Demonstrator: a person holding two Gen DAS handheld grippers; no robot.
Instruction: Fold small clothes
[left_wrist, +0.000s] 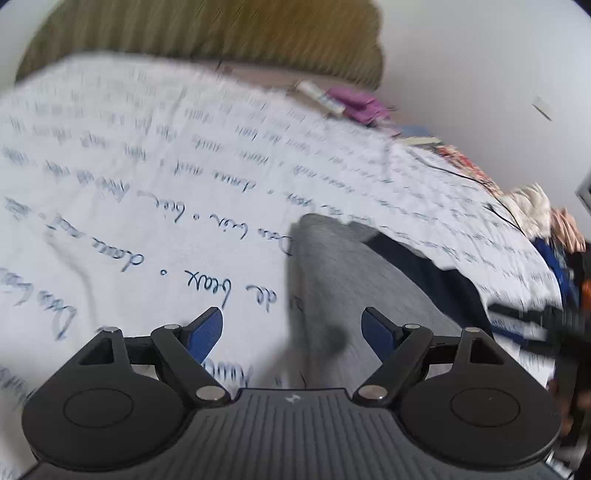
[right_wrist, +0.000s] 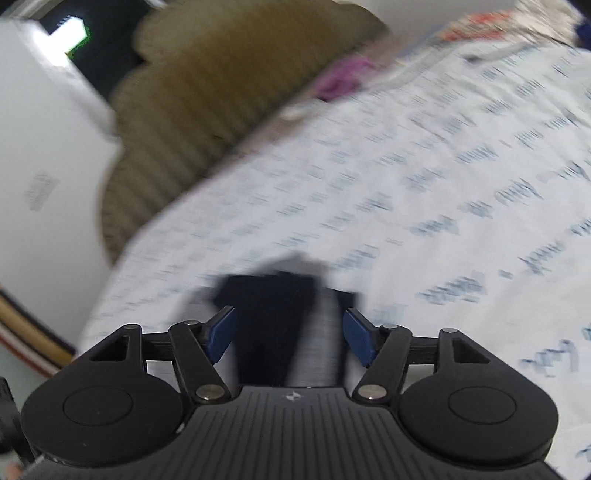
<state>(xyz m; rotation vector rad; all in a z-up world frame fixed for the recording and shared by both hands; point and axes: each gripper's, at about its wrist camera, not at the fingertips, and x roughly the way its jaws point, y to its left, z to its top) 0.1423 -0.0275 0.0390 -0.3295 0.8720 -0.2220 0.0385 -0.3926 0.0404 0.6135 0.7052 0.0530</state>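
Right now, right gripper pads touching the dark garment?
Apart. Right wrist view: the right gripper is open, bedsheet visible between each blue pad and the dark garment.

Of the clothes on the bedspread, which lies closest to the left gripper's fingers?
The grey garment, directly ahead of the open left gripper; the purple cloth lies far off at the bedspread's edge.

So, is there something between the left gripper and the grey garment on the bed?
Nothing visible. The left gripper is open, and the grey garment lies directly ahead on the printed sheet, with no object between them.
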